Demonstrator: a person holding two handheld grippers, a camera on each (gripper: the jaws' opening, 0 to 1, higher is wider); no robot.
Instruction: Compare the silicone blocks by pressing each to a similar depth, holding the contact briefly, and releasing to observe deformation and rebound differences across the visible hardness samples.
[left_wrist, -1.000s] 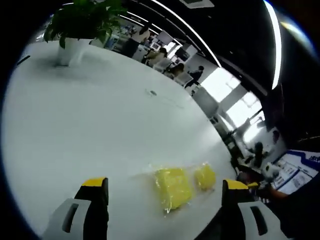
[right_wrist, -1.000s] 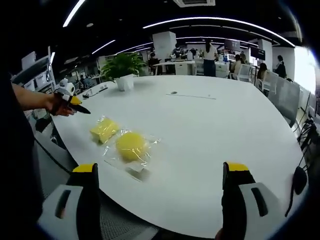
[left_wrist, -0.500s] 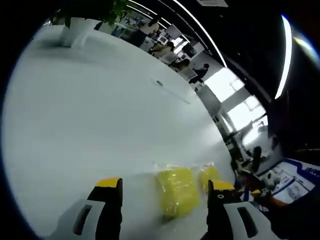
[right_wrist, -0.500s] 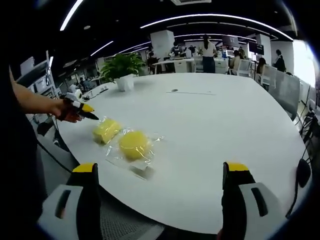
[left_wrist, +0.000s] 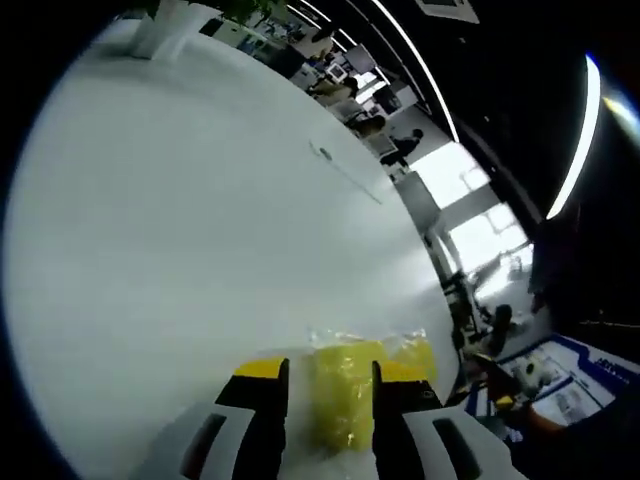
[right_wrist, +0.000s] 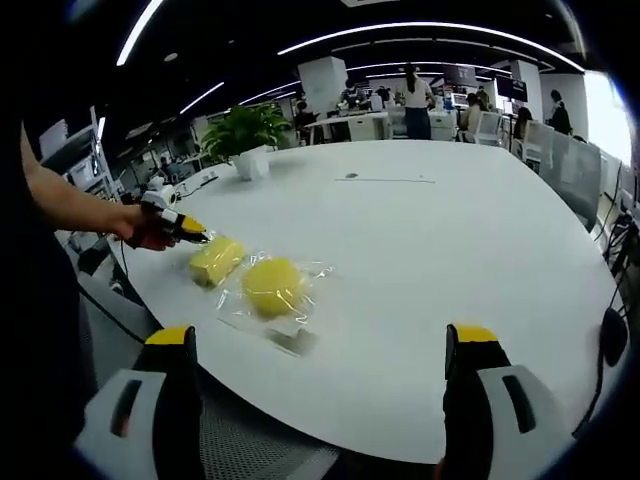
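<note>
Left claw pinching the square block, right claw wide apart

Left claw (left_wrist: 325, 378): yellow-tipped jaws drawn close on either side of the square yellow block (left_wrist: 345, 404), clamped on it through its clear bag. The round yellow block (left_wrist: 418, 357) lies just beyond, touching or nearly touching the square one; cannot tell which. Both sit near the counter (left_wrist: 180, 220) edge.

Right claw (right_wrist: 320, 345): jaws spread wide, nothing between them, hanging over the near edge of the counter, well apart from the blocks.

From the right gripper view the left claw (right_wrist: 193, 231) comes in from the left, held by a hand (right_wrist: 140, 226), its tip at the square yellow block (right_wrist: 216, 259). The round yellow block (right_wrist: 272, 287) lies just beside it in a clear wrapper, closer to the right claw.

Farther out: a potted plant (right_wrist: 246, 136) in a white pot on the far side of the counter, a thin cable (right_wrist: 385, 180) lying on the white top, people at desks behind, long ceiling light strips.
</note>
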